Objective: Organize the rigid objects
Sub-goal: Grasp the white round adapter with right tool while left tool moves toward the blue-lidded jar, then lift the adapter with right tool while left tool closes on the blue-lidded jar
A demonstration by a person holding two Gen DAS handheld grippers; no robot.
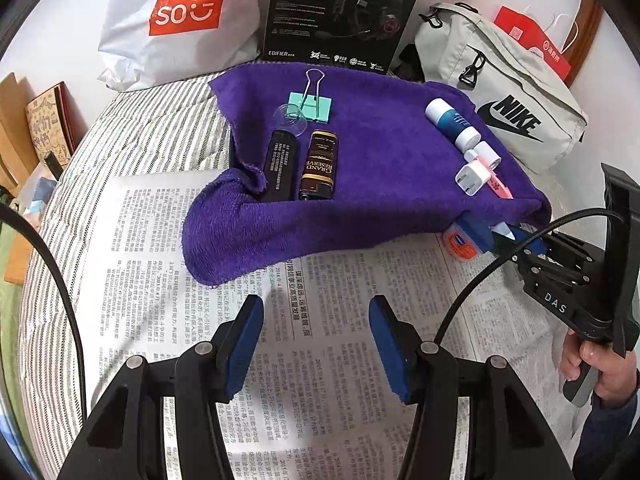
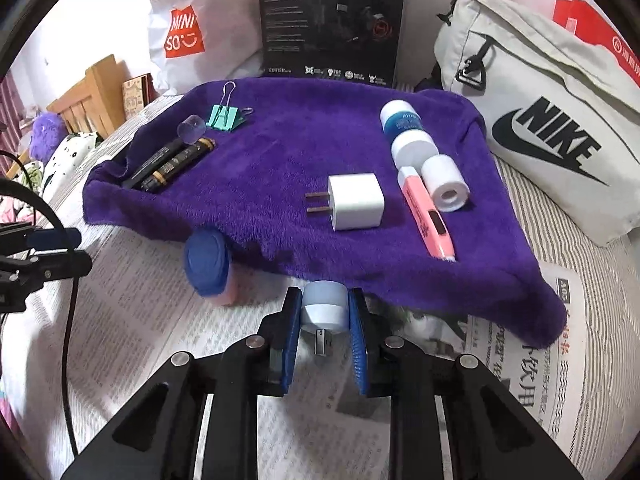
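Right gripper (image 2: 324, 312) was clenched on a small pale-blue USB plug light (image 2: 323, 307), its ribbed blue pads pressing the smooth round body from both sides and the metal connector pointing back toward the camera, just off the near edge of the purple towel (image 2: 280, 136). Left gripper (image 1: 316, 322) stood released, jaws wide apart, over the printed newspaper (image 1: 160, 240).

On the fluffy towel lay a boxy white charger (image 2: 356, 202) near the middle, a slim pink thermometer (image 2: 428, 220) beside it, and a white tape roll (image 2: 446, 184) touching a white-and-blue cylindrical bottle (image 2: 404, 128) toward the right edge. At the left edge sat a matte black bar (image 2: 156, 162) against a glossy brown lighter (image 2: 180, 162), with a clear plastic cap (image 2: 191, 128) and a mint binder clip (image 2: 226, 117) just behind. A squat blue-lidded jar (image 2: 210, 266) lay tipped on the newspaper at the towel's near edge.
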